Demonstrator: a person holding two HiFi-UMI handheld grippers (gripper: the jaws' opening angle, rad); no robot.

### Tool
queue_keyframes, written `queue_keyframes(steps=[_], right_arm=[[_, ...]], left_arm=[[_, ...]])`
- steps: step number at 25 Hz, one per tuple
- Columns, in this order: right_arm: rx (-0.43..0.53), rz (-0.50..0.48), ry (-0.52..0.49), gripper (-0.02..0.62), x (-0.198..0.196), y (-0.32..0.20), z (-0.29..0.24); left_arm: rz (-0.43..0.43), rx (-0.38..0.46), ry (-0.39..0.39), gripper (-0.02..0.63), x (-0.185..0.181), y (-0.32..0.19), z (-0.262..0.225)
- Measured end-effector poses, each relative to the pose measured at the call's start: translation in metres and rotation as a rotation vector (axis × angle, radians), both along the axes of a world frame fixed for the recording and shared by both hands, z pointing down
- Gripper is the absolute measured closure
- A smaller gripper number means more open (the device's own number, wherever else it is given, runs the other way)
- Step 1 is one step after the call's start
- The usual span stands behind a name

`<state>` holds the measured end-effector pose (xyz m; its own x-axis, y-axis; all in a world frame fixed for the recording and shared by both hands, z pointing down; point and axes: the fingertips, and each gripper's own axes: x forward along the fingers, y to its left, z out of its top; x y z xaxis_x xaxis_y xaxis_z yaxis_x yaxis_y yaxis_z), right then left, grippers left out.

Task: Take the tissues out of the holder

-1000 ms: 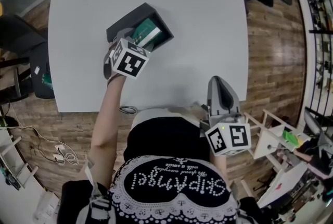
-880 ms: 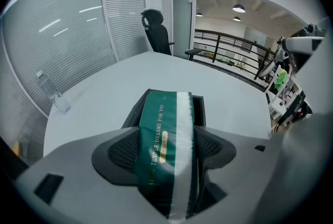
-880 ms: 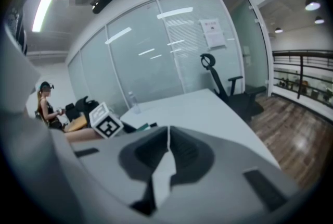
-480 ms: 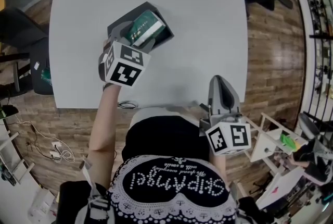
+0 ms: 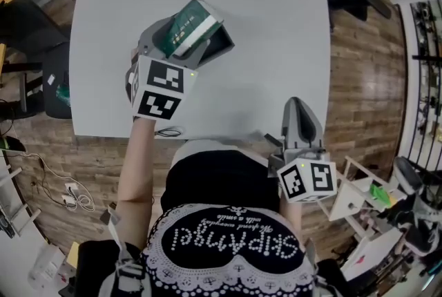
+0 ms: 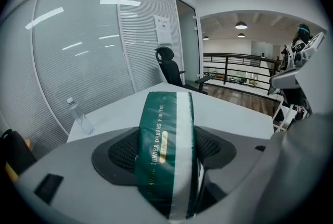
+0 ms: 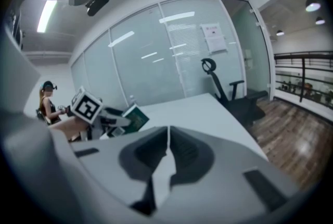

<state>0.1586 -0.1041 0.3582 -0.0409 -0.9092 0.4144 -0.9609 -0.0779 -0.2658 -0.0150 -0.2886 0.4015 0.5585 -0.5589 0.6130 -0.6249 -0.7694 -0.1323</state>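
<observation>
Aloft — tissue pack (image 5: 185, 26) in left gripper's (image 5: 176, 45) clenched jaws, holder (image 5: 223, 47) below, bottle (image 6: 80, 117) well apart — right gripper's (image 7: 167, 139) jaws together.

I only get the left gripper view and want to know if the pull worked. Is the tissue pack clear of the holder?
Observer: Head view shows the left gripper holding the green tissue pack raised above the black holder, which sits on the table.
Operator: Where's the other gripper?
Observer: The right gripper sits at the table's near edge, jaws shut on nothing.
</observation>
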Motion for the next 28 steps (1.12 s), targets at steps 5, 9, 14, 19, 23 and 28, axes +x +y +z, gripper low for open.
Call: queue_keyframes(steps=[5,9,14,19,23,28], right_arm=[[0.015,-0.020,0.004,0.560,0.003,0.002,-0.005],[0.031,-0.032,0.009,0.560,0.009,0.005,-0.009],[0.051,-0.045,0.024,0.560,0.001,0.009,-0.014],[0.068,-0.052,0.032,0.560,0.007,0.006,-0.020],[0.084,-0.062,0.030,0.560,0.016,0.016,-0.026],[0.088,-0.084,0.030,0.560,0.016,0.015,-0.028]], left_arm=[[-0.040,0.061,0.048,0.268,-0.007,0.007,-0.031],[-0.089,0.110,0.091,0.268,-0.012,0.014,-0.054],[-0.147,0.159,0.163,0.268,-0.040,0.030,-0.078],[-0.216,0.203,0.235,0.268,-0.056,0.045,-0.106],[-0.259,0.232,0.292,0.268,-0.061,0.070,-0.128],[-0.318,0.234,0.350,0.268,-0.074,0.095,-0.135]])
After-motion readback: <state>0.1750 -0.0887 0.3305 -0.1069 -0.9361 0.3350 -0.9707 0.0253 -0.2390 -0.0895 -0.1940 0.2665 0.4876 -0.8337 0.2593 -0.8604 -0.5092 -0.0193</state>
